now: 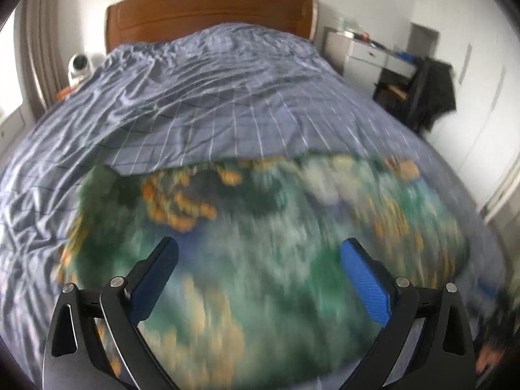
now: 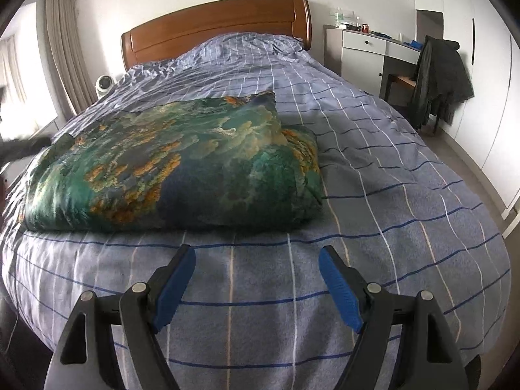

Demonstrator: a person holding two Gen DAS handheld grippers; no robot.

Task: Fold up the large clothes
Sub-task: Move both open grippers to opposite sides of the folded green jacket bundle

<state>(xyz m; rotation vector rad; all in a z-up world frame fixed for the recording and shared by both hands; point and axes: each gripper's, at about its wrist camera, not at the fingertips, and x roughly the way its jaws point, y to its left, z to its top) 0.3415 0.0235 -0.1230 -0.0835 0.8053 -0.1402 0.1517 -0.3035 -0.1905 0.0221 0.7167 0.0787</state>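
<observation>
While both grippers' jaws gape wide, gripping nothing, folded garment (image 2: 175,165) rests on bed (image 2: 373,169).

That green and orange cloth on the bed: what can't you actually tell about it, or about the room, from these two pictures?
- Green and orange patterned cloth: what garment it is. Folded in the right wrist view; smeared by motion blur in the left wrist view.
- Its far edge, left wrist view: hidden under a fold of the blue checked bedcover.
- Small items on the white desk: too small to name.
- Dark shape at the left edge, right wrist view: cut off and blurred.
</observation>
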